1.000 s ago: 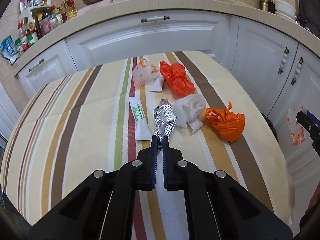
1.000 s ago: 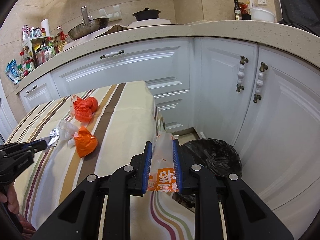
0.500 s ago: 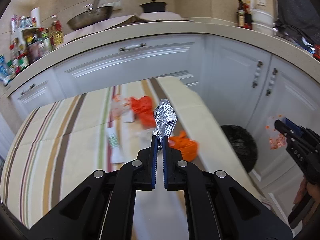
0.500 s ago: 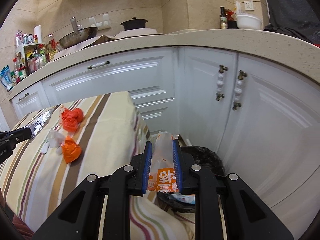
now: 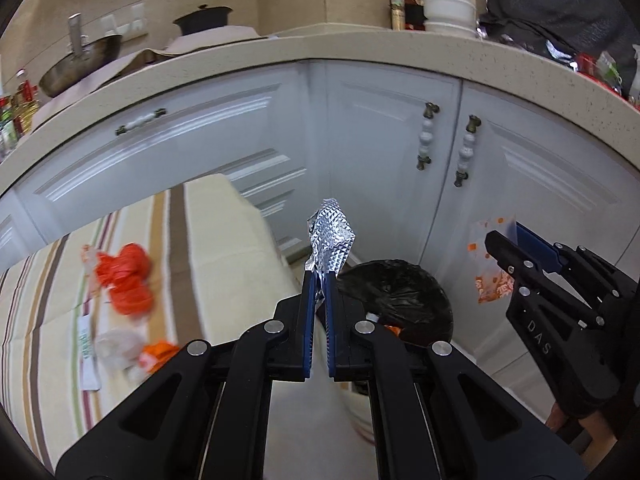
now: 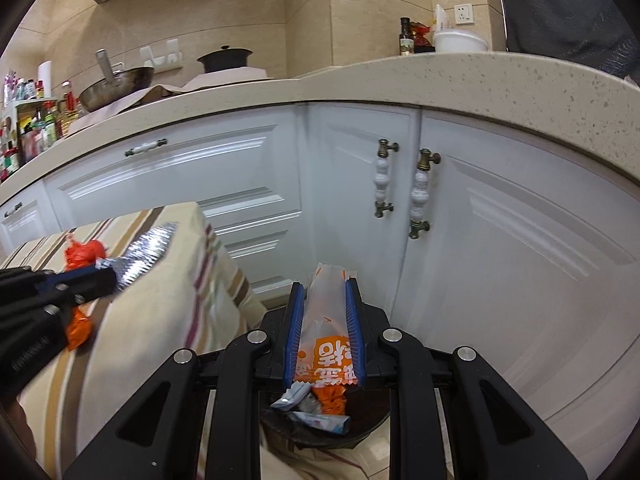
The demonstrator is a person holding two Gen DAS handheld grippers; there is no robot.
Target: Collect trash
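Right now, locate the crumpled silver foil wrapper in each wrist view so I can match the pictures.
Left wrist view: the crumpled silver foil wrapper stands at centre, pinched in the left gripper.
Right wrist view: it lies at mid left, sticking out of that gripper's tips over the striped tablecloth.
Shared landmark: the black-lined trash bin, lower centre in the right wrist view.

The trash bin (image 5: 394,300) stands on the floor, just right of the worktop (image 5: 216,240) and before the cabinet doors (image 5: 400,160). Scraps (image 6: 316,404) lie in the bin. The right gripper (image 6: 323,284) hangs above the bin, a wrapper (image 6: 326,320) between its fingers. The left gripper (image 5: 319,276) pinches a foil piece (image 5: 331,240) just left of the bin. Crumpled bags (image 5: 124,280) lie on the worktop, left of the bin.
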